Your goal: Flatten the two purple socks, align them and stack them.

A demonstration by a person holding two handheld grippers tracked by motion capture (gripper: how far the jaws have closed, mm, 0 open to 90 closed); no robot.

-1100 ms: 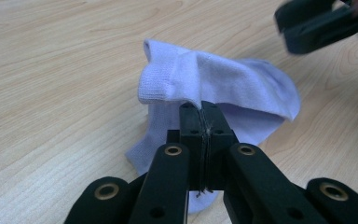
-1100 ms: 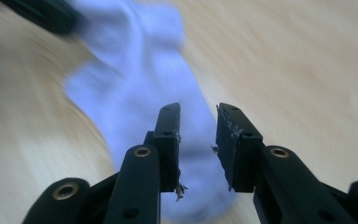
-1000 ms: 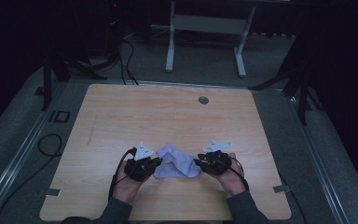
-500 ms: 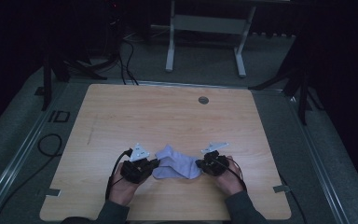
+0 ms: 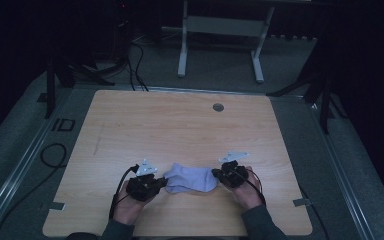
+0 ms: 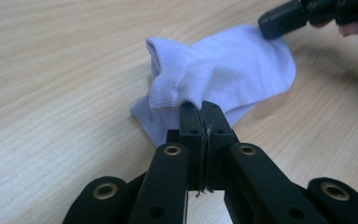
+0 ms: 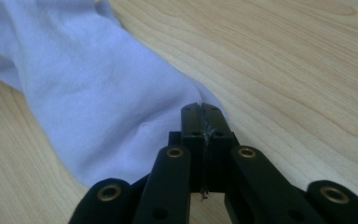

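Now sock (image 5: 191, 179) on surface (image 5: 180, 125), stretched flat between grippers: left gripper (image 6: 200, 112) pinches cuff end, right gripper (image 7: 200, 112) pinches toe end. Folding not begun.

A wooden table (image 5: 180, 130) with a pale grain and rounded corners carries everything. A light blue sock (image 5: 190, 179) lies flat on it near the front edge, about midway between the left and right edges, stretched sideways along that edge. One end of the sock is bunched and lifted a little off the wood; the other end lies smooth. A small round grey cap (image 5: 218, 107) sits in the table near the back edge, right of centre.
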